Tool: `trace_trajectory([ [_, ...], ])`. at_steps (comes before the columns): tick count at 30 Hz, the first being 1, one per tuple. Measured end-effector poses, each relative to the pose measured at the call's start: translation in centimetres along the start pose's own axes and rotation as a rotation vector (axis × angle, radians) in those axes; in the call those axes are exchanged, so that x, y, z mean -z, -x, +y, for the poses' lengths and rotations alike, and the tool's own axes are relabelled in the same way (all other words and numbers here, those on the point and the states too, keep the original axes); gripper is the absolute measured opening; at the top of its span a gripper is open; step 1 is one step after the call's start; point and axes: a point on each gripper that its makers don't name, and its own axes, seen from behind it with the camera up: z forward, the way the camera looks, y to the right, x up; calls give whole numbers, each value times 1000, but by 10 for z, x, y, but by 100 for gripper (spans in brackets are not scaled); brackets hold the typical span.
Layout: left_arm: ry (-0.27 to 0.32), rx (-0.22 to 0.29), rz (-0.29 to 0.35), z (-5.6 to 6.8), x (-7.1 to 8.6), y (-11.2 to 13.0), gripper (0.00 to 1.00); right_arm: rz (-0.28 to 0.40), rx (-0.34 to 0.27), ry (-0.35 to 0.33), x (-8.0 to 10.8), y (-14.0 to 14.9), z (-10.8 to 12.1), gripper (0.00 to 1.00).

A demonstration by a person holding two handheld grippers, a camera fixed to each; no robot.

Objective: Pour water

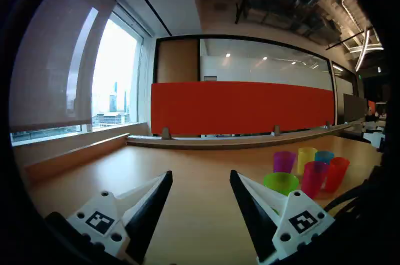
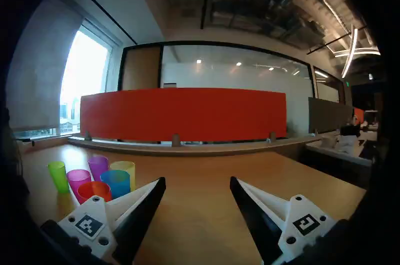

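Wooden desk (image 1: pixel 190 160) before a red partition (image 1: pixel 240 107). Item: plastic cups (image 1: pixel 314 176), clustered upright, right of my left gripper (image 1: pixel 200 174), left of my right gripper (image 2: pixel 197 180). Both grippers spread wide, empty. Handling, I judge: light, thin-walled, easily tipped; take one mid-wall, gently.

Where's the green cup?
In the left gripper view, the green cup stands on the wooden table at the right, at the front of the cluster of cups, next to the pink cup.

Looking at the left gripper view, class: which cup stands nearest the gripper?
The green cup, partly hidden behind the left gripper's finger; the other cups stand farther back.
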Motion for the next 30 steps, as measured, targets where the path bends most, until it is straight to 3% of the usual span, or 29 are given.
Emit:
trace_trajectory([
  [14,0,-1,0,0,0,-1,85,1,1,-4,1,-1,-1,99],
  [23,4,0,-2,0,1,0,84,-2,14,-42,2,1,-11,99],
  [30,15,8,3,3,0,-11,84,24,39,-58,5,-18,-18,100],
])
